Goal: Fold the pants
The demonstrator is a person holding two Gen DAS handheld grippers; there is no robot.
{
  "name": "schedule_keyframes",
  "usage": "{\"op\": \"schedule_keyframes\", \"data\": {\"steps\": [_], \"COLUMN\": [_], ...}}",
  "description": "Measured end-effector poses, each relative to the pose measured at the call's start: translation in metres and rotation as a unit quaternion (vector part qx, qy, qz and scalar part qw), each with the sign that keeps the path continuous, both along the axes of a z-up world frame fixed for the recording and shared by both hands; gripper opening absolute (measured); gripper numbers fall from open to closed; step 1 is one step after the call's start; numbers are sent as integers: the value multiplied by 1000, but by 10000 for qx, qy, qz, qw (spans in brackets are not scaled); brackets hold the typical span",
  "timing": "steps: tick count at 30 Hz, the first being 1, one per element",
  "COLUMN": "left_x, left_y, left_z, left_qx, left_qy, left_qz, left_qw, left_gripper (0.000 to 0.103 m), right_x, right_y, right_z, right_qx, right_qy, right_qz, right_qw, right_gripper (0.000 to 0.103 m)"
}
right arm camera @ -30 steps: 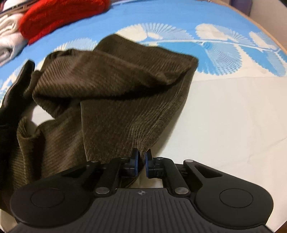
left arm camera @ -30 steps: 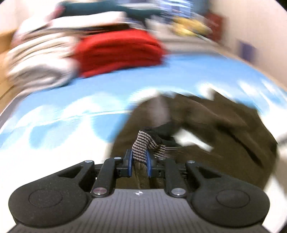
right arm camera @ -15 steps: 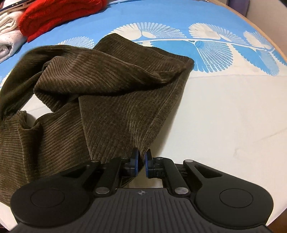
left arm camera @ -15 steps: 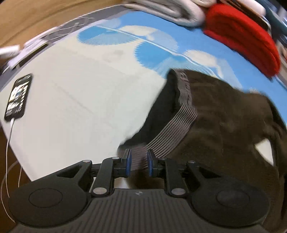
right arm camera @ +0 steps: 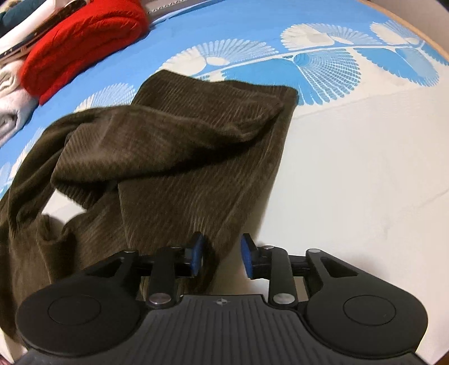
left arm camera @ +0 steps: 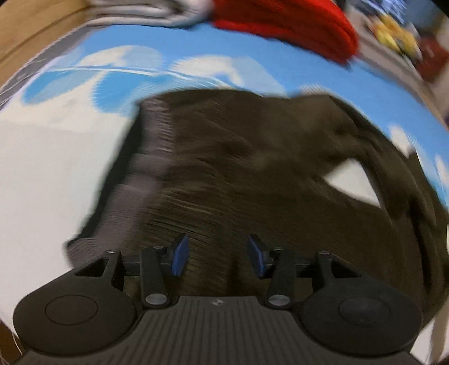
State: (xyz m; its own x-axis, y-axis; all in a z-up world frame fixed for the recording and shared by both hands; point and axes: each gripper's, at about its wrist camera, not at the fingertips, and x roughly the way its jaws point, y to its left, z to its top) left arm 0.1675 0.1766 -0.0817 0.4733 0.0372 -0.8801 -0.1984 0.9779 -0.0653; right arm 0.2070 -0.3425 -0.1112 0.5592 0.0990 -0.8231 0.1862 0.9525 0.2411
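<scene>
Dark brown corduroy pants (right arm camera: 179, 157) lie crumpled on the blue and white bedsheet (right arm camera: 350, 168). In the left wrist view the pants (left arm camera: 252, 168) are blurred, with the grey striped waistband (left arm camera: 143, 179) at the left. My left gripper (left arm camera: 217, 257) is open over the pants near the waistband, holding nothing. My right gripper (right arm camera: 220, 254) is open at the pants' near leg end, with the cloth edge lying between the jaws, not clamped.
A folded red sweater (right arm camera: 81, 47) and white folded clothes (right arm camera: 11, 92) lie at the far side of the bed; they also show in the left wrist view (left arm camera: 283, 25). Cluttered items (left arm camera: 398, 39) stand beyond at the far right.
Both grippers have opened and let go of the pants. The left gripper released the waistband and swung right over the cloth. The pants have settled onto the bed.
</scene>
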Motion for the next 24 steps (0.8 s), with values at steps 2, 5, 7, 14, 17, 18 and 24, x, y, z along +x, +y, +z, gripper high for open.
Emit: {"op": "schedule_keyframes", "data": {"steps": [2,5,7,14,17,18,24], "left_x": [4,6,3,8,9,11,5], "left_y": [-22,-49,-62,-52,-43,-40,-38], "left_z": [-9,-23,-28,-33,-30,-27,-22], "left_qx": [123,338,474,620,626,622,662], "left_qy": [235,595,648,668,628,621,538], "left_qz": [-422,-955,-1189,-1112,-1028,-1018,-961], "left_qw": [9988,9931,9897,9896,9907,9909,9917], "left_gripper": [51,52,52,52,52,52,52], "right_x": [8,23,33,57,62,63,50], "right_y": [-3,-11,-17,-26,-26,-25,-31], "right_z": [-2,-9,-15,-25,-26,-26,-5], "right_qx": [-47,0,99,265,228,172,221], "right_qy": [22,123,173,106,15,-14,-472], "right_qz": [-96,-301,-434,-726,-743,-745,-850], "right_qw": [9999,9995,9989,9970,9970,9971,9950], "right_gripper": [43,43,43,44,18,12,7]}}
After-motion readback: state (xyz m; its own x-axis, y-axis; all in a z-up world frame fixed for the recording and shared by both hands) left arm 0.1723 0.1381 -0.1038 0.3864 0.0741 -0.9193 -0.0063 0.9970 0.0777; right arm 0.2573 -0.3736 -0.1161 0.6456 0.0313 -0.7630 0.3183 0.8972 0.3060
